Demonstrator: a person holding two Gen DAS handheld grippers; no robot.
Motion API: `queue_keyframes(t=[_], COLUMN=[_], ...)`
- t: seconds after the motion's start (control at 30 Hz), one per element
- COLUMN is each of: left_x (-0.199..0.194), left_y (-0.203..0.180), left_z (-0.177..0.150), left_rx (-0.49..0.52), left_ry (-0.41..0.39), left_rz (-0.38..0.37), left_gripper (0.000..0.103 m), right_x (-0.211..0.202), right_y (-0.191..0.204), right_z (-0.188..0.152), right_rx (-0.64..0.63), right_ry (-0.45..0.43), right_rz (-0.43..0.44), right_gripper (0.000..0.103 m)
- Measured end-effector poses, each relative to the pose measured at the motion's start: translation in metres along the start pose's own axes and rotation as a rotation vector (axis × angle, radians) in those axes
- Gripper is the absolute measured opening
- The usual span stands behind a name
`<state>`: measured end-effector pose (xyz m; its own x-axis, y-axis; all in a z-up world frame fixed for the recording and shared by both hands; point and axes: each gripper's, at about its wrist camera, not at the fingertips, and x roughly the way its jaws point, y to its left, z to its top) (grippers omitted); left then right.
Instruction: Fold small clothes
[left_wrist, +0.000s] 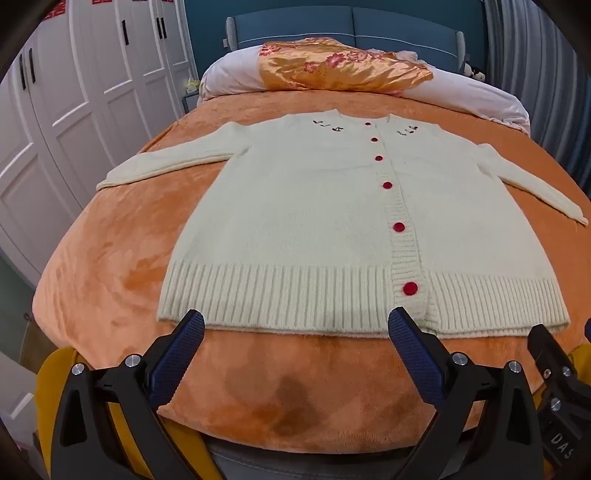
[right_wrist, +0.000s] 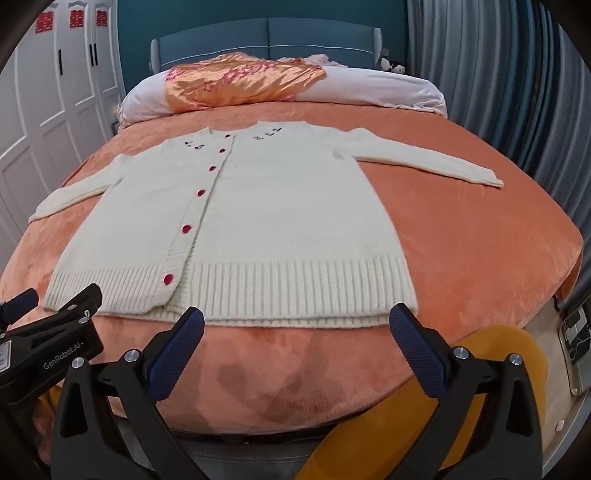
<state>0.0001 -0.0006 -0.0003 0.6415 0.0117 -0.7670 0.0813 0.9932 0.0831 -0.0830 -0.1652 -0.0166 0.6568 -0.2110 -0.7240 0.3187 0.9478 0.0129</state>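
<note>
- Left claw (left_wrist: 295, 326): jaws spread wide, empty, held just short of the cardigan's ribbed hem.
- Right claw (right_wrist: 295, 325): likewise wide open, gripping nothing, beside the left.
- Cardigan (left_wrist: 332, 221): cream, red-buttoned, lay flat and buttoned on the orange bedspread (left_wrist: 110, 258), sleeves spread outward.
- Pillow (left_wrist: 340, 66): at the headboard, well apart.

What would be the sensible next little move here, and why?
Probably reach the left gripper out to the left sleeve to fold it inward. The cream cardigan lies flat and buttoned on the orange blanket, both sleeves spread wide, and both grippers, the right gripper included, hang open at its hem, holding nothing.
</note>
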Motion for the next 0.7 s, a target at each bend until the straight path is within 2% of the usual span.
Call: queue_keyframes(t=[0.17, 0.27, 0.37, 0.7], left_x=[-0.002, -0.001, -0.001, 0.001], left_y=[-0.002, -0.014, -0.021, -0.009], left_z=[0.000, -0.006, -0.008, -0.006], left_rx=[0.008, 0.024, 0.025, 0.029], left_ry=[-0.017, -0.022, -0.018, -0.015], left_rz=[0.003, 0.012, 0.011, 0.002], left_gripper=[0.098, 0.098, 0.098, 0.098], right_x=[-0.003, 0.005, 0.002, 0.003], right_y=[0.009, 0.012, 0.013, 0.010], right_z=[-0.007, -0.007, -0.009, -0.007], right_rx=[-0.030, -0.036, -0.034, -0.041], right_ry=[-0.009, 0.018, 0.009, 0.030], right_rz=[-0.007, -0.001, 0.001, 0.006], right_gripper=[0.098, 0.098, 0.098, 0.098])
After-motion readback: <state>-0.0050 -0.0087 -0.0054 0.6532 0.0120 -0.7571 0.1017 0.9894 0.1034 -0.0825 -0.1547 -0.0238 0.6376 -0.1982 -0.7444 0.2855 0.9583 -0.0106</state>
